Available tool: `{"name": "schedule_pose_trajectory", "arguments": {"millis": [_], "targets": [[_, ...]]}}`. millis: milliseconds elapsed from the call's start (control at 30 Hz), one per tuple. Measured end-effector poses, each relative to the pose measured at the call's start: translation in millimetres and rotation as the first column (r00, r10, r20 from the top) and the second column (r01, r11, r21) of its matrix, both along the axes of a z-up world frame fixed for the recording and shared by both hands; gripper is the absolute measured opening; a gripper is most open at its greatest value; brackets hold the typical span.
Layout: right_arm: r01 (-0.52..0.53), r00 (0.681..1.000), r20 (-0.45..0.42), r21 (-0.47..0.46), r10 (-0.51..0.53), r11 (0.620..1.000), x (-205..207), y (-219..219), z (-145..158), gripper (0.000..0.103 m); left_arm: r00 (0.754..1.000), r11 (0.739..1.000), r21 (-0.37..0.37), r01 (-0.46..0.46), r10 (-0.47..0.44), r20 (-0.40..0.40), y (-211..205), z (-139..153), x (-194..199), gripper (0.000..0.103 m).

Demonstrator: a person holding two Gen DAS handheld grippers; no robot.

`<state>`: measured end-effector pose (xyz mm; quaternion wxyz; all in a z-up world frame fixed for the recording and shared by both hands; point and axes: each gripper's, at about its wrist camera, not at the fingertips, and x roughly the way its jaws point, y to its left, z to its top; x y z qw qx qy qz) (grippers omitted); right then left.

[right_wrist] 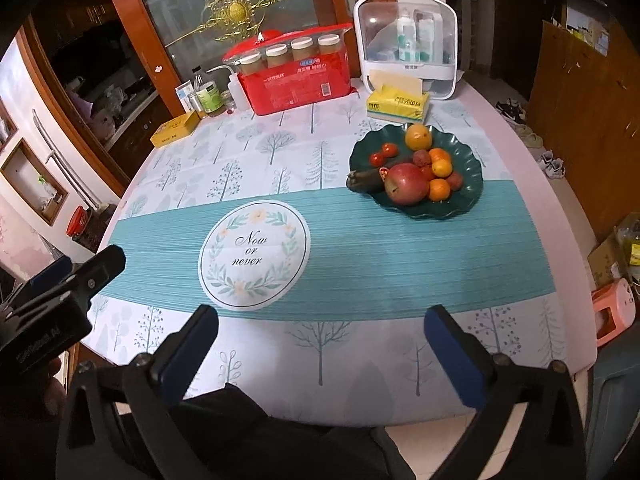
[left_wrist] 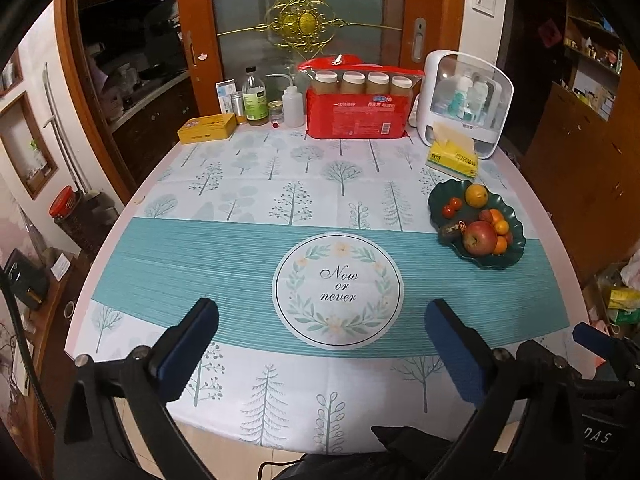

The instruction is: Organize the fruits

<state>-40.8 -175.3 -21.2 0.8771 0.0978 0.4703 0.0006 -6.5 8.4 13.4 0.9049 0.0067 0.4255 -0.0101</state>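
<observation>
A dark green wavy plate (left_wrist: 516, 236) (right_wrist: 472, 160) sits at the right of the table. It holds a red apple (left_wrist: 479, 237) (right_wrist: 406, 183), an orange (left_wrist: 476, 195) (right_wrist: 418, 137), small tangerines (right_wrist: 439, 189), cherry tomatoes (left_wrist: 451, 206) (right_wrist: 382, 153) and a dark long fruit (right_wrist: 364, 181). My left gripper (left_wrist: 320, 344) is open and empty above the near table edge. My right gripper (right_wrist: 320, 344) is open and empty, near the front edge, well short of the plate.
At the back stand a red package with jars (left_wrist: 356, 114) (right_wrist: 296, 76), a white storage box (left_wrist: 468, 100) (right_wrist: 408, 40), a yellow tissue pack (left_wrist: 452, 156) (right_wrist: 398, 102), bottles (left_wrist: 256, 98) and a yellow tin (left_wrist: 207, 128) (right_wrist: 175, 129). The tablecloth has a round print (left_wrist: 338, 290).
</observation>
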Motion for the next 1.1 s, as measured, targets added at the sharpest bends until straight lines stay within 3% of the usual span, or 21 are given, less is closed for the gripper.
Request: {"name": "schedule_pose_trajectory", "arguments": {"millis": [1100], "targets": [[-0.019, 1.000, -0.002, -0.024, 0.019, 1.000, -1.9, 3.2, -1.6, 0.103, 0.999, 0.999, 0.021, 0.034, -0.035, 0.009, -8.2, 2.8, -1.7, 0.102]]}}
